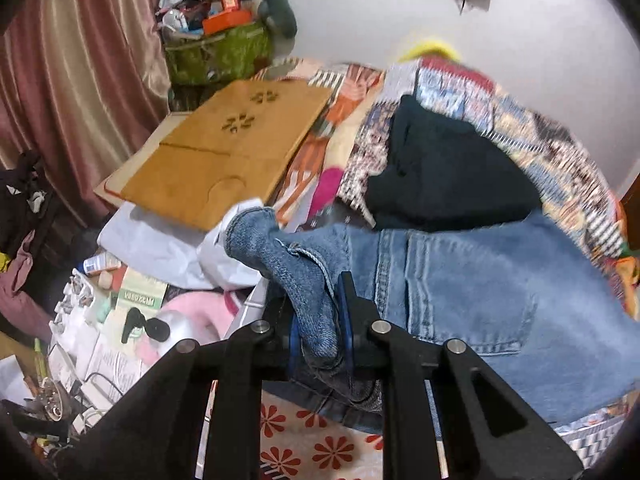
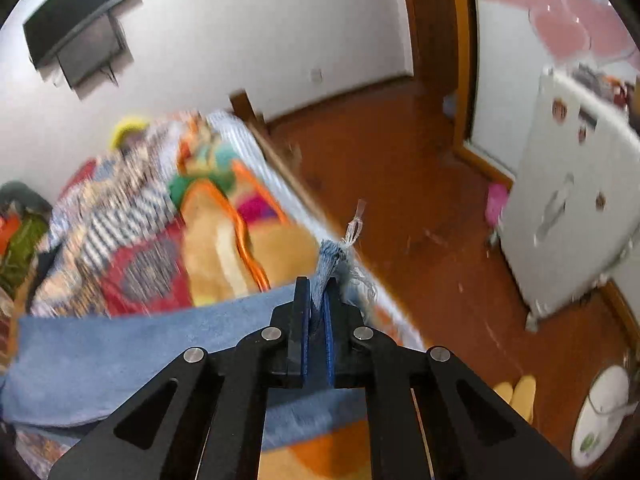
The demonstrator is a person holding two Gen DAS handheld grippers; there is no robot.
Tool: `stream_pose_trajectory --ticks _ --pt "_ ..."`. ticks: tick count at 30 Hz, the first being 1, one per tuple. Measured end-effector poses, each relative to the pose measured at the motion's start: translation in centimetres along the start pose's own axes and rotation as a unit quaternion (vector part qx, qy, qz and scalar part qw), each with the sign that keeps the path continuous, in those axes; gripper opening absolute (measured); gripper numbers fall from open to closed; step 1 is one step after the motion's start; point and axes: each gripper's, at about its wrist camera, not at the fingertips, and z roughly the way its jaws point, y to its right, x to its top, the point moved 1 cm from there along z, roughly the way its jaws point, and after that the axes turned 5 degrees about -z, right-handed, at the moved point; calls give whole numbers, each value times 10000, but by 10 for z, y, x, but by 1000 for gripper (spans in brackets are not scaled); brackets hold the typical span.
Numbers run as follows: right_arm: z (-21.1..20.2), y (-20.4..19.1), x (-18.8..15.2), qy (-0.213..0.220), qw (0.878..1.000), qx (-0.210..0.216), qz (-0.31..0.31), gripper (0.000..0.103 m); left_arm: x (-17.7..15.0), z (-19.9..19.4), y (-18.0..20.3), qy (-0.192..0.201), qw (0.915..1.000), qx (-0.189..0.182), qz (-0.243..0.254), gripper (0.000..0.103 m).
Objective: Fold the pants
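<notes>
Blue denim pants (image 1: 480,296) lie spread over a bed, back pocket facing up. My left gripper (image 1: 320,320) is shut on a bunched waist corner of the pants and holds it raised. In the right wrist view the pants (image 2: 140,360) stretch away to the left. My right gripper (image 2: 318,312) is shut on a frayed hem end of the pants near the bed's right edge. Both ends are lifted above the bedding.
A patterned quilt (image 1: 500,120) covers the bed, with a dark garment (image 1: 440,168) on it. A wooden lap desk (image 1: 224,148) lies at the left, above a cluttered side table (image 1: 100,320). A wooden floor (image 2: 420,220) and a white fridge (image 2: 568,208) are at the right.
</notes>
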Motion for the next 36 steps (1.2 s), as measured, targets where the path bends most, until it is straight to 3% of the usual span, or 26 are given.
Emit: stream_pose_trajectory --ticks 4,7,10,15,18,20,24,26,27,30,32,36 --pt "-13 14 6 123 9999 -44 -8 3 -15 9 -6 -276 9996 11 -46 17" --pt "2 19 -18 -212 9997 -151 -42 3 -46 46 -24 -927 9952 94 -295 17" --pt "26 23 -40 -605 9979 -227 82 3 -72 78 -35 -1427 9883 -163 -514 19" --pt "51 27 -70 -1175 9923 -360 129 4 -78 78 -25 -1273 9918 -9 -66 22" --pt "48 20 -67 -1273 9898 -633 -137 16 -74 73 -25 -1343 9908 98 162 29" --pt "41 19 -60 -1331 9874 -806 -271 31 -68 65 -26 -1355 9907 85 124 31" --pt "8 7 -39 -857 9903 -942 -555 51 -49 47 -31 -1243 9922 136 -16 33" --pt "-8 -3 -30 -594 9927 -817 -654 59 -36 37 -26 -1090 9936 288 -4 44" --pt "-15 -9 -27 -484 9939 -706 -689 59 -30 31 -24 -986 9944 374 51 58" --pt "-25 -35 -22 -326 9956 -260 -843 70 -13 8 -12 -326 9958 783 334 83" --pt "-21 -58 -26 -327 9937 13 -1070 70 -9 -2 -5 -106 9958 797 439 86" --pt "1 -95 -48 -617 9873 418 -1400 70 -7 -3 17 -196 9975 236 641 86"
